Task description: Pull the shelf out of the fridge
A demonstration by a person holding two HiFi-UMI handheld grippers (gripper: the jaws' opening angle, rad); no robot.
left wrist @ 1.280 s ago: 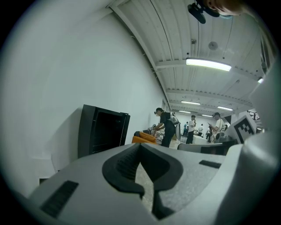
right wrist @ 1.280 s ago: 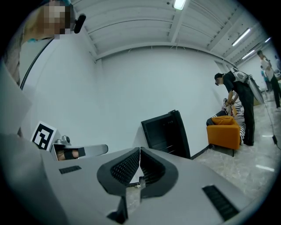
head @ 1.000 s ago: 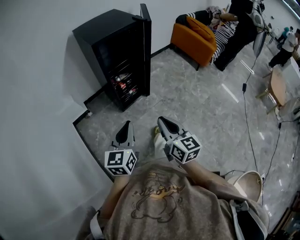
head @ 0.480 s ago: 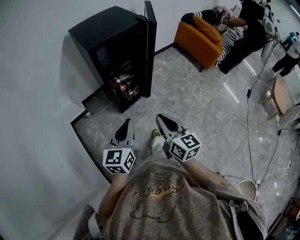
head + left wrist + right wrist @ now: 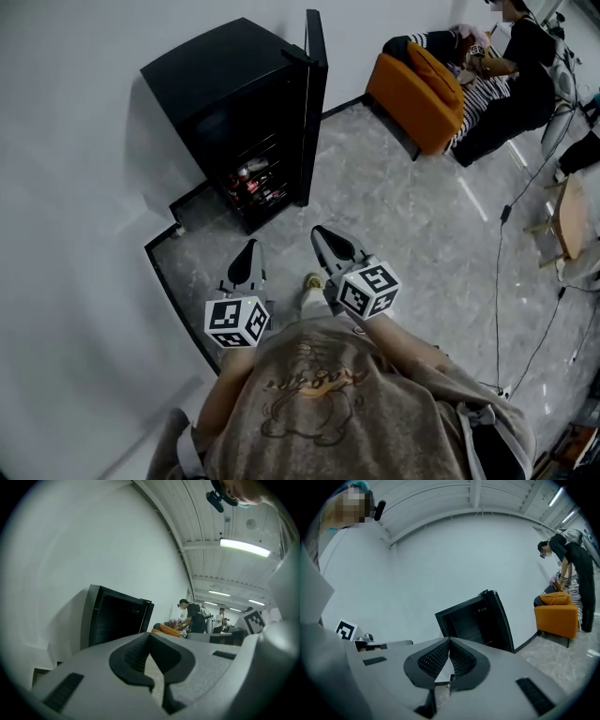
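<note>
Head view showed the left gripper and right gripper with fingers pressed together, holding nothing, over the grey floor. Well ahead stood the black fridge, its door open. Its wire shelves sat inside and carried drinks.

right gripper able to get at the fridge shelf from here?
Probably not yet. The right gripper, jaws shut, is well short of the fridge, with floor between them. The door stands open, so nothing seems to block the shelf once the gripper gets closer and opens.
</note>
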